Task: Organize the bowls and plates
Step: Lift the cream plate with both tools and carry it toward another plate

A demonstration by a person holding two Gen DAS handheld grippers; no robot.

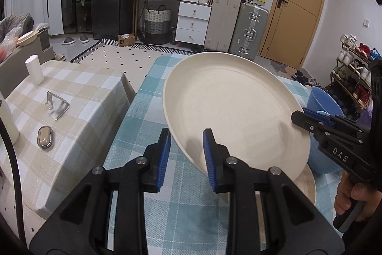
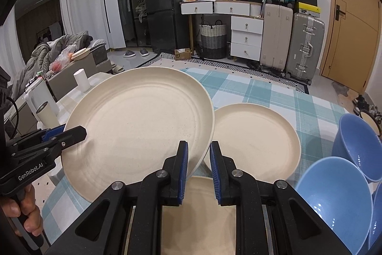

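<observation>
The large cream plate (image 1: 236,111) is held tilted above the surface (image 1: 143,135), gripped at opposite edges. The left gripper (image 1: 187,159) is part open, its blue pads astride the plate's near rim. The right gripper (image 2: 198,169) is likewise narrowly open around the rim on its side. A smaller plate (image 2: 257,142) is seen lying flat just beyond the right gripper, another plate (image 2: 198,214) beneath it, and blue bowls (image 2: 334,202) to its right.
</observation>
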